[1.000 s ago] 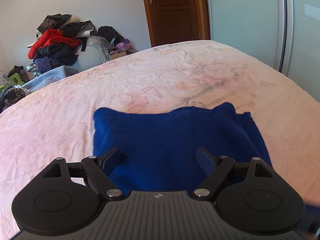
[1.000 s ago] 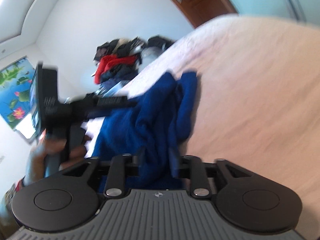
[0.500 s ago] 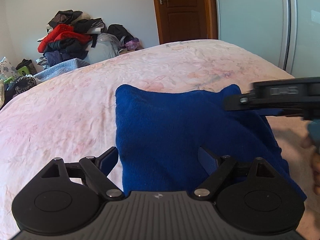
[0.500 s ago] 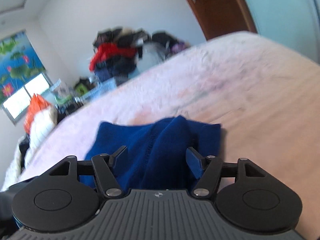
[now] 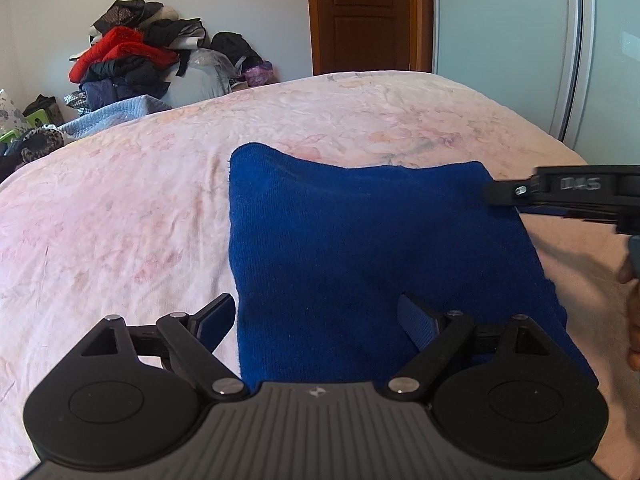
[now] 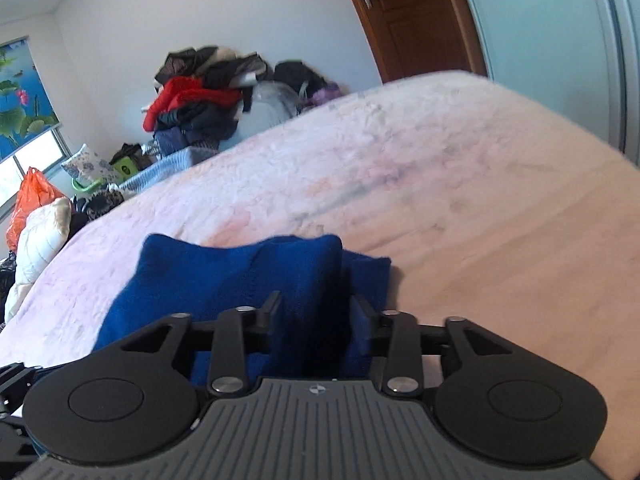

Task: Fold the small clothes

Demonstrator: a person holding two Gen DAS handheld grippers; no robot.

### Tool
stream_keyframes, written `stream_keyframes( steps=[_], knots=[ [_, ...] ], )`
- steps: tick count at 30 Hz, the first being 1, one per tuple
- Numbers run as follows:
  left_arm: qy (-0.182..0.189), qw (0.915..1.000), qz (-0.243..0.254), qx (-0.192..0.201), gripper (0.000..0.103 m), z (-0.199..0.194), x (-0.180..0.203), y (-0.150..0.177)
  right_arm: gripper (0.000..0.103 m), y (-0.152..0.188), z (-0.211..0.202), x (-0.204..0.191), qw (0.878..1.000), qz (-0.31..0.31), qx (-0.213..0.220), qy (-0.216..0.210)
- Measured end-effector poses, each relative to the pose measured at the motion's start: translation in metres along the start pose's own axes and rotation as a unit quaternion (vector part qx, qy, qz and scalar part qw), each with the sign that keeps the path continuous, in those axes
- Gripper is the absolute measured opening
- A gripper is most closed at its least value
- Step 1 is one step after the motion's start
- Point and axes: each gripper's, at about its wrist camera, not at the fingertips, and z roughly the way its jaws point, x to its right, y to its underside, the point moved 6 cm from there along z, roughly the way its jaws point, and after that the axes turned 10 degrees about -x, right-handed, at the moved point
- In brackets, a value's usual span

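Observation:
A dark blue knit garment (image 5: 360, 232) lies folded on the pink bedsheet (image 5: 120, 220). My left gripper (image 5: 314, 300) hangs open low over its near left corner, with one finger over the sheet and the other over the cloth. In the left wrist view the right gripper's body (image 5: 560, 192) reaches in from the right at the garment's far right corner, with a hand (image 5: 632, 280) behind it. In the right wrist view the right gripper (image 6: 316, 300) is closing its jaws on a raised fold of the blue garment (image 6: 224, 276), which fills the gap between its fingers.
A heap of clothes (image 5: 132, 60) stands against the far wall past the bed. A brown door (image 5: 360, 16) and pale sliding wardrobe panels (image 5: 500, 40) lie behind. Bags and a cushion (image 6: 36, 232) sit at the bed's left side.
The right gripper laid the lifted cloth down, opened, rolled level and narrowed on a fold at the garment's right edge. The left gripper shifted left, so the garment sits further right in its view.

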Motion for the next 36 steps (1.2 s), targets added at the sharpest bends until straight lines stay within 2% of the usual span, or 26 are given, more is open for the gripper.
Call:
stream_keyframes(
  steps=[3,6,8,10,11,13,17,22,30,33,36],
  knots=[
    [0.002,1.0,-0.002,-0.001,0.089,0.0,-0.001,0.001,0.049,0.012,-0.024,-0.011,0.999,-0.012,0.003,-0.03],
    [0.002,1.0,-0.003,-0.001,0.089,0.0,-0.001,0.004,0.051,0.034,-0.031,-0.021,0.998,-0.037,-0.028,-0.043],
    [0.0,1.0,-0.001,-0.003,0.09,0.0,0.001,0.007,0.053,0.048,-0.027,-0.023,0.997,-0.052,-0.049,-0.031],
    [0.0,1.0,0.001,-0.004,0.09,-0.001,0.002,0.01,0.054,0.057,-0.021,-0.016,0.996,-0.058,-0.062,0.008],
    [0.001,1.0,0.002,-0.005,0.09,-0.003,0.002,0.012,0.062,0.059,-0.021,-0.012,0.997,-0.047,-0.063,0.016],
    [-0.003,1.0,0.003,-0.004,0.09,-0.006,0.001,0.014,0.064,0.059,-0.033,-0.011,0.999,-0.024,-0.048,0.008],
    [0.002,0.9999,-0.008,-0.006,0.09,-0.009,0.0,0.016,0.071,0.064,-0.05,-0.019,0.999,-0.036,-0.026,0.008],
    [0.0,0.9999,-0.006,-0.01,0.09,-0.008,0.001,0.021,0.072,0.076,-0.039,-0.012,0.998,-0.023,-0.061,0.007],
    [0.0,0.9999,-0.013,0.002,0.09,-0.014,-0.017,0.018,0.077,0.071,-0.041,-0.011,0.998,-0.011,-0.057,-0.024],
    [0.013,0.9993,-0.036,0.001,0.09,-0.01,-0.037,0.013,0.078,0.066,-0.038,-0.007,0.997,-0.002,-0.06,-0.042],
    [0.061,0.9945,-0.085,-0.016,0.093,0.003,-0.062,0.003,0.078,0.056,-0.028,0.0,0.996,0.005,-0.065,-0.057]
  ],
)
